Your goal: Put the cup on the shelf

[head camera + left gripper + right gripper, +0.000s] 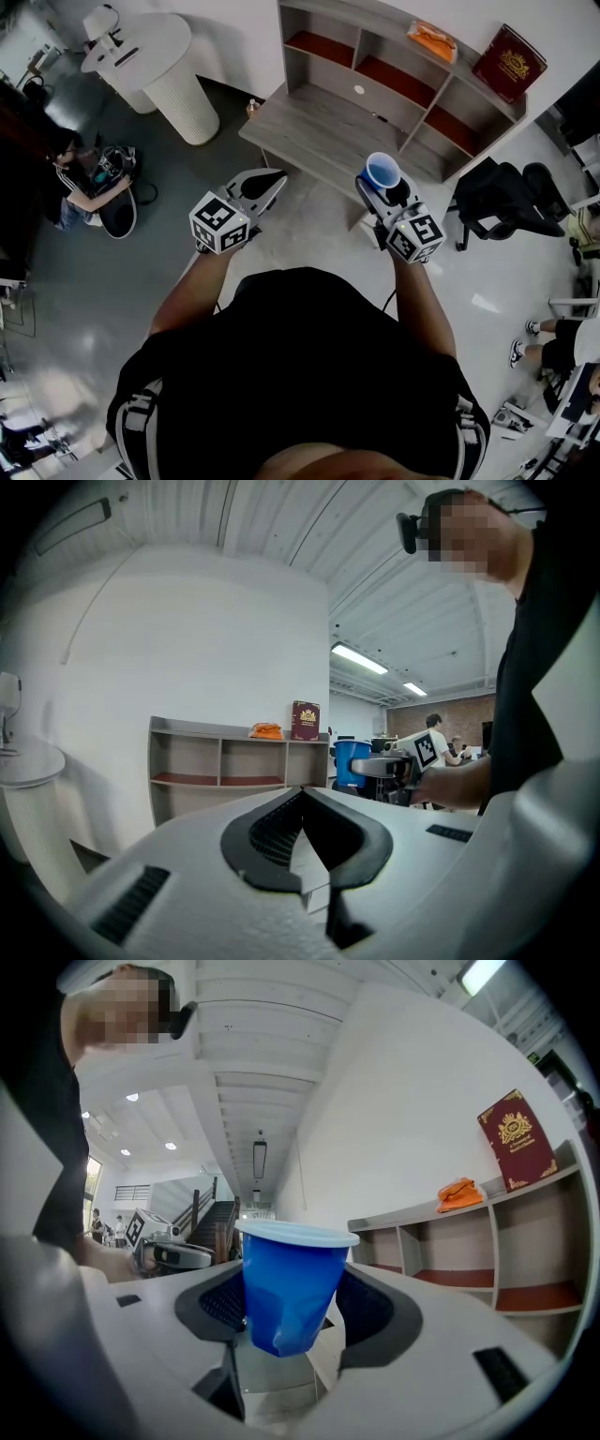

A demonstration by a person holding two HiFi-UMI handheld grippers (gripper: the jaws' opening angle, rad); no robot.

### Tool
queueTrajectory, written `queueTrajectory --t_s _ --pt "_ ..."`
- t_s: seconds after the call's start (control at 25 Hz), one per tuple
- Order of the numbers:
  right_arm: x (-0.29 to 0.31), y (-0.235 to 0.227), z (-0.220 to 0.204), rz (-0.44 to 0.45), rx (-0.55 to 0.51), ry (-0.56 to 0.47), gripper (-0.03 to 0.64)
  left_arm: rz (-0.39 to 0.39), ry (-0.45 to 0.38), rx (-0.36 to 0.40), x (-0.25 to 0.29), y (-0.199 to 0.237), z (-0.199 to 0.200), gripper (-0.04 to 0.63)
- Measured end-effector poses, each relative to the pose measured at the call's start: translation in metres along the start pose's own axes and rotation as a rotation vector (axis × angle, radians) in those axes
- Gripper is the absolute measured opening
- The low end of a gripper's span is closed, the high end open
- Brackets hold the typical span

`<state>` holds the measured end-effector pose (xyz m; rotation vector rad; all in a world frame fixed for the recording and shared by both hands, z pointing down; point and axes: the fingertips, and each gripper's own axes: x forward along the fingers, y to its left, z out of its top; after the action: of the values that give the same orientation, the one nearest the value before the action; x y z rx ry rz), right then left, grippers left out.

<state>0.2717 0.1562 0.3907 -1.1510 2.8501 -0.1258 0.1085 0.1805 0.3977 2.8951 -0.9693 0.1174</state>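
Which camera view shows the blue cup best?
Right gripper view: the blue cup fills the centre, upright between the jaws, its dented wall plain. The head view shows its rim and inside from above; the left gripper view shows it small and distant.

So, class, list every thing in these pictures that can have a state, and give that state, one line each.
Right gripper, jaws shut on the blue cup.
Blue cup, upright, side dented, not yet on the shelf.
Left gripper, jaws together, nothing between them.
Shelf, standing, no cup on it.
Red book, closed, upright on the shelf top.
Orange thing, lying on the shelf top beside the red book.
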Motion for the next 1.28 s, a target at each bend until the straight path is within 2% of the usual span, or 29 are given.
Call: queueTrajectory --t_s 0.36,0.6,0.8,1.28 --pt "-0.001 -0.012 0.001 -0.018 -0.002 -0.005 0.274 0.002 0.008 -0.008 0.009 -0.004 -0.007 0.017" --pt "0.005 -0.011 -0.002 -0.015 -0.062 0.021 0.274 0.009 0.014 -0.017 0.013 -0.002 -0.014 0.017" --pt "0.014 -0.013 -0.017 -0.046 -0.053 0.07 0.273 -0.005 -0.023 -0.078 0.011 0.005 -0.013 0.017" --pt "0.035 -0.02 -0.015 -0.084 -0.027 0.059 0.273 -0.025 -0.016 -0.072 0.015 0.026 -0.012 0.017"
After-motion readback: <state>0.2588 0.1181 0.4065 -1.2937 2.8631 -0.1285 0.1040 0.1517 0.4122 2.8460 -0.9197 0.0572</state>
